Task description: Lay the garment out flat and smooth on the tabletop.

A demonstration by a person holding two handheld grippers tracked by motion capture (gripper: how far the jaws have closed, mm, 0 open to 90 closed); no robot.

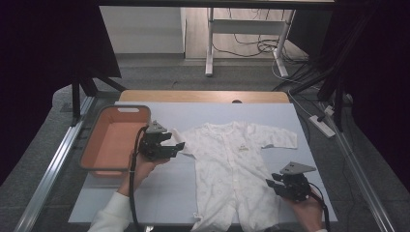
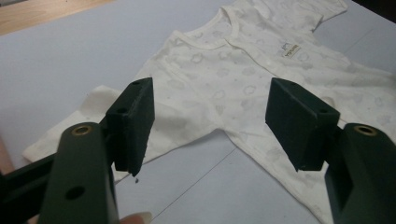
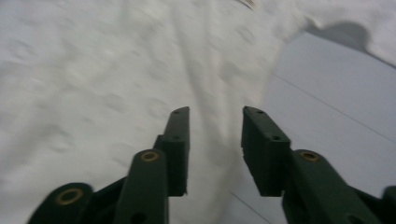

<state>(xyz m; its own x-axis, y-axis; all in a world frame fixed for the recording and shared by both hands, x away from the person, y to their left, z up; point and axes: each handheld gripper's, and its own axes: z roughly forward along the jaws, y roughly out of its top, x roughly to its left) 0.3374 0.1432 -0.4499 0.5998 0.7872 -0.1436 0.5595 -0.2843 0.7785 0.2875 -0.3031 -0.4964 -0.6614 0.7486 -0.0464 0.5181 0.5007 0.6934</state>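
Observation:
A white baby romper (image 1: 227,159) with a faint print lies flat and face up on the pale sheet (image 1: 270,113), neck toward the far side. My left gripper (image 1: 178,146) is at the romper's left sleeve (image 2: 93,121), jaws wide open, and the sleeve and underarm lie ahead between them. In the left gripper view the gripper (image 2: 210,93) holds nothing. My right gripper (image 1: 270,182) is at the romper's right edge near the leg. In the right gripper view its jaws (image 3: 215,112) stand apart over the blurred cloth (image 3: 93,70), with nothing between them.
An orange basket with a grey rim (image 1: 121,108) stands on the table's left side, beside my left hand. The wooden table edge (image 1: 203,95) runs along the far side. Metal rails flank the table, and a power strip (image 1: 321,125) lies on the floor at right.

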